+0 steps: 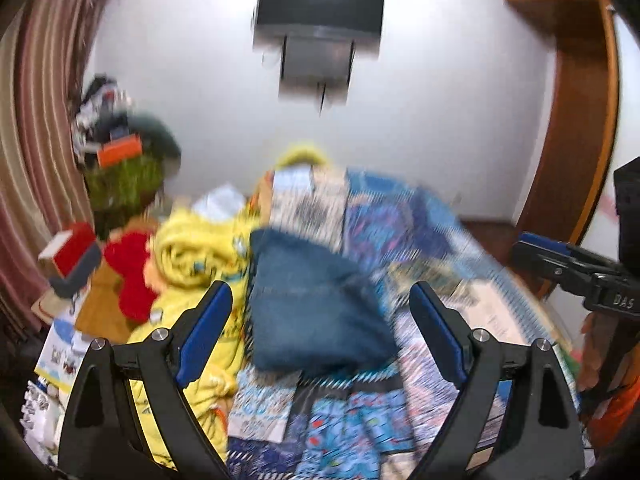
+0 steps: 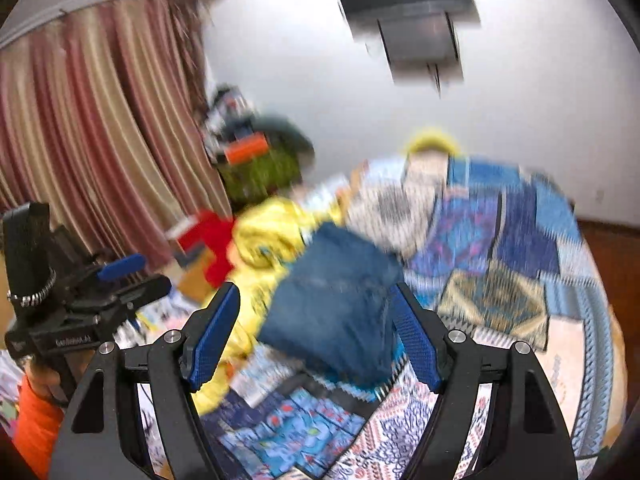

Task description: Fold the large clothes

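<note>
A folded blue denim garment lies on the patchwork bedspread; it also shows in the right wrist view. My left gripper is open and empty, held above the denim. My right gripper is open and empty, also above the denim. Each gripper shows at the edge of the other's view: the right gripper and the left gripper. A crumpled yellow garment lies left of the denim, with a red cloth beside it. Both views are blurred by motion.
Striped curtains hang at the left. A cluttered pile with a green bag stands in the corner. A dark television hangs on the white wall. A wooden door frame is at the right. Papers lie at the bed's left edge.
</note>
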Available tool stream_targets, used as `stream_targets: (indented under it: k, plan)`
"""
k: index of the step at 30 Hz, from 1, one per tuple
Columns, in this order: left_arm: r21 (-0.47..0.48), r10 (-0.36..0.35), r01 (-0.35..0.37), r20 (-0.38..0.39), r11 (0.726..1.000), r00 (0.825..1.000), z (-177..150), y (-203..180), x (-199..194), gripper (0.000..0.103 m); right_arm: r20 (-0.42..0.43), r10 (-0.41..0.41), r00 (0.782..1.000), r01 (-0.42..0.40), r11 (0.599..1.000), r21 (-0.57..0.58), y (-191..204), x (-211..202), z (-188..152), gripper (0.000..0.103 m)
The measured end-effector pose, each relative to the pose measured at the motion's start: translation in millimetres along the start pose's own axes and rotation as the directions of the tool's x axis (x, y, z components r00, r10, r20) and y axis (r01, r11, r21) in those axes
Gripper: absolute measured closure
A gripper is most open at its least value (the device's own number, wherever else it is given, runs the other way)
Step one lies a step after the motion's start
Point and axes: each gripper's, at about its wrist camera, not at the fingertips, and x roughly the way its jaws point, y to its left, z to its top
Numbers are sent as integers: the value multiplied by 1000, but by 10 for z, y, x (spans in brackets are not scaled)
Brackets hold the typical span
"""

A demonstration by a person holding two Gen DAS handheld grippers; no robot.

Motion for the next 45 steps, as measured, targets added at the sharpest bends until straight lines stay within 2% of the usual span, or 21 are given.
stream_targets:
  k: [3,8,14,18,20,21,24,45]
  plan:
    - [7,-10,9,131,1000,991,3,-172,-491,13,126,3,992,2,999,-40,222,-435,18,29]
    - [12,19,-24,298,1000,954,-108,-397,-1099,13,284,16,959,13,995,-100,544,-983,-77,29]
    - [6,48,-54,394,998,918,-308,-565,-1494,13,383,5,924,45,992,-120,765,-1248,-273,27]
    - [23,67,-84,406,996,911,-430,-681,-1609,10,406,-37,913,91,989,-114,818,-1255,-362,16]
    - [19,92,-110,413,994,906,-477,-720,-1642,1,411,-59,910,110,989,-103,829,-1262,-396,8]
    - [16,100,-117,415,993,904,-484,-714,-1650,1,415,-68,907,117,989,-94,822,-1265,-411,1]
    - [18,107,-125,407,992,907,-500,-736,-1651,1,427,-95,899,139,987,-74,800,-1313,-447,0]
    - [34,91,-113,387,993,918,-548,-780,-1548,1,397,-136,908,174,983,-61,745,-1390,-559,0]
